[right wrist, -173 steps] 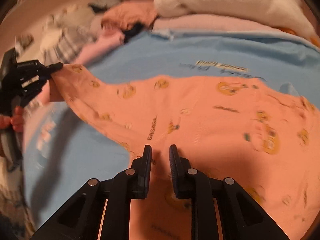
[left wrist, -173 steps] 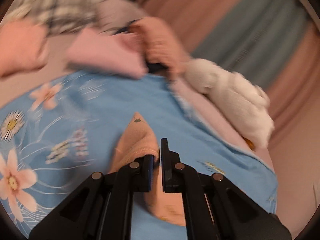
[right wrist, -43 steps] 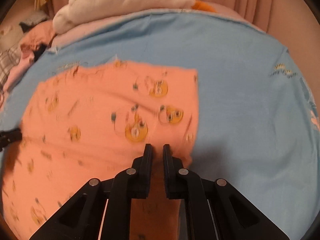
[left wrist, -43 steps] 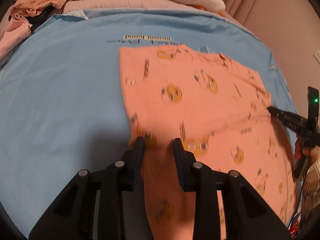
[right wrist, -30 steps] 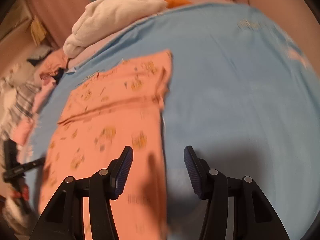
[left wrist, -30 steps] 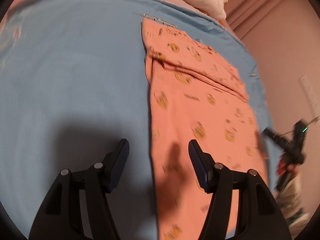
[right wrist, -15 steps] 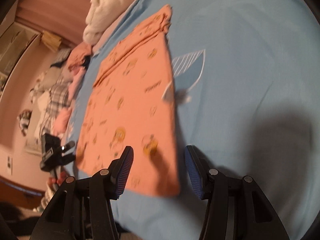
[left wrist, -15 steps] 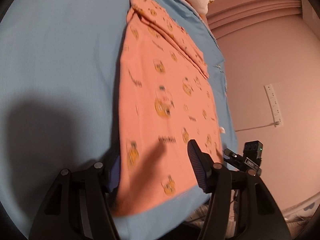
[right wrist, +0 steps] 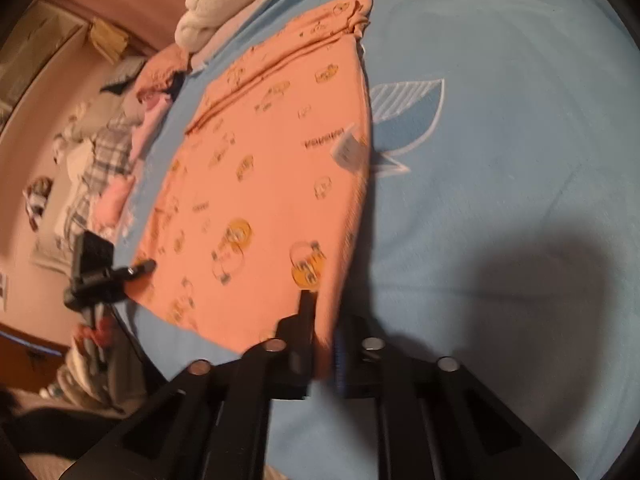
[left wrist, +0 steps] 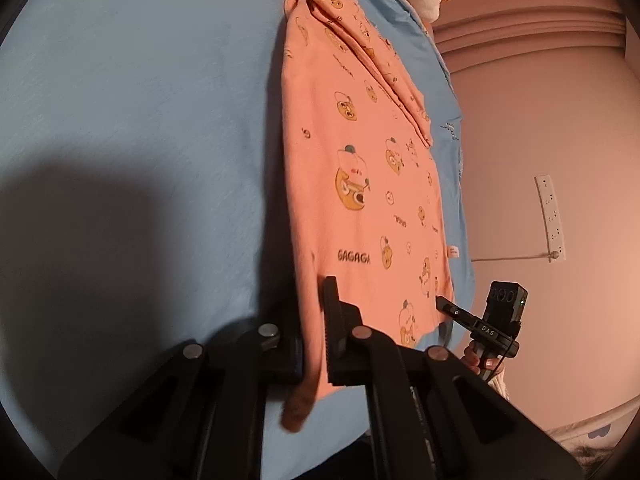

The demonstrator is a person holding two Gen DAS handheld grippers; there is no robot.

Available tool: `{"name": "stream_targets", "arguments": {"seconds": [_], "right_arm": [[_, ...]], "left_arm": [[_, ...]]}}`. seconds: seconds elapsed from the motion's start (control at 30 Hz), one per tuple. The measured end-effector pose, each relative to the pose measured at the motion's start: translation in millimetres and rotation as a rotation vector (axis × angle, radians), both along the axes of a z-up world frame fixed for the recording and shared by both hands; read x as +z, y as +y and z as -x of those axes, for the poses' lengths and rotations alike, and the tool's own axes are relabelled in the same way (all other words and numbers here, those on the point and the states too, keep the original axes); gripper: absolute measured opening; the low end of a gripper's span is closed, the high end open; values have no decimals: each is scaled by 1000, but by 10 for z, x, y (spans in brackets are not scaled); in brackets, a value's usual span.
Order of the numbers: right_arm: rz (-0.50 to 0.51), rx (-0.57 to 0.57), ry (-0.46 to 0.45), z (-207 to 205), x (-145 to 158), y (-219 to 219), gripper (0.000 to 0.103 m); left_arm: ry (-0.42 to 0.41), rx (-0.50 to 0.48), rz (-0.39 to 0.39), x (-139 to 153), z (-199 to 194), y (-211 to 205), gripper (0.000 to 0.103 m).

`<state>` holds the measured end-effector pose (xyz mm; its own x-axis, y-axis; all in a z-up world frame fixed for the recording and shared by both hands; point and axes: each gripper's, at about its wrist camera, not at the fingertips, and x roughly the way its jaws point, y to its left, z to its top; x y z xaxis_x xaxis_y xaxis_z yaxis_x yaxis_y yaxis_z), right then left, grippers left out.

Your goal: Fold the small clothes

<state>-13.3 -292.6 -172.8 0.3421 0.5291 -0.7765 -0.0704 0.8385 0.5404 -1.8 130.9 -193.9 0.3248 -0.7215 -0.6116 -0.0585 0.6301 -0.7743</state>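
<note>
An orange garment (left wrist: 360,168) printed with cartoon animals lies spread on the blue bed sheet (left wrist: 140,120). Its far end is bunched in folds. My left gripper (left wrist: 314,320) is shut on the near left corner of its hem. My right gripper (right wrist: 324,332) is shut on the near right corner of the same garment (right wrist: 260,184). Each gripper shows in the other's view: the right one (left wrist: 444,304) at the hem's right corner, the left one (right wrist: 144,268) at the left corner. A white care label (right wrist: 348,152) sticks out at the garment's right edge.
A white fluffy blanket (right wrist: 216,4) lies beyond the garment's far end. A heap of other clothes, pink, orange and plaid (right wrist: 112,148), lies at the far left of the bed. The blue sheet (right wrist: 500,160) has a white leaf print. A wall with a power strip (left wrist: 554,220) stands on the right.
Both grippers were open over the near hem half a second ago. Now each has closed on a near corner of the orange garment. Earlier they let go of the far end and drew back.
</note>
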Motion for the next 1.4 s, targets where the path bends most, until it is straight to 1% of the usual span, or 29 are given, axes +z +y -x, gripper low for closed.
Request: {"name": "stream_targets", "arguments": {"seconds": [0.03,0.1,0.17,0.23,0.3,0.43,0.57,0.63,0.67,0.8,0.93,1.03,1.07,1.1,1.23,1.27,1.3,1.33,1.4], "right_arm": [[7,8,-8,15,6,7,8],[-7,21,-13,11,26,33,8],[-81,54,-69,3,140,110,7],[-141,74,-140,-25,293,169,7],[-201,75,-204,-99,438,206,8],[-271,77,-284,-237,598,241,7],[-372,39,-382,-482,762,227,8],[-404,16,-416,-617,817,206,8],[-422,0,-437,-717,856,191,8],[-395,-58,-486,-1114,972,127,8],[-359,-130,-489,-1615,982,38,8],[-350,-193,-474,-1963,903,-53,8],[-336,-226,-449,-2131,846,-87,8],[-329,-240,-434,-2219,807,-118,8],[-276,-312,-340,-2661,569,-211,7],[-267,-334,-303,-2765,492,-236,8],[-260,-352,-276,-2832,422,-261,8],[-250,-373,-243,-2914,331,-286,8],[-219,-390,-205,-3000,219,-306,8]], "left_arm": [[1,-1,-5,13,6,7,2],[-3,6,34,42,-3,26,1],[-35,14,98,131,-65,35,1],[-85,14,138,269,-130,29,1],[-127,10,159,384,-187,12,1],[-194,15,231,573,-344,18,1],[-249,45,285,731,-599,71,1],[-273,75,317,799,-787,135,1],[-282,88,317,834,-873,159,1],[-313,146,312,959,-1314,318,1],[-311,191,284,945,-1820,429,1],[-266,226,260,805,-2226,453,1],[-248,237,251,759,-2332,462,1],[-221,253,239,682,-2489,471,1],[-151,308,197,447,-2901,515,1],[-124,319,190,375,-2985,522,1],[-96,336,183,293,-3078,540,1],[-64,352,156,206,-3187,560,1],[-40,353,125,130,-3274,588,1]]}}
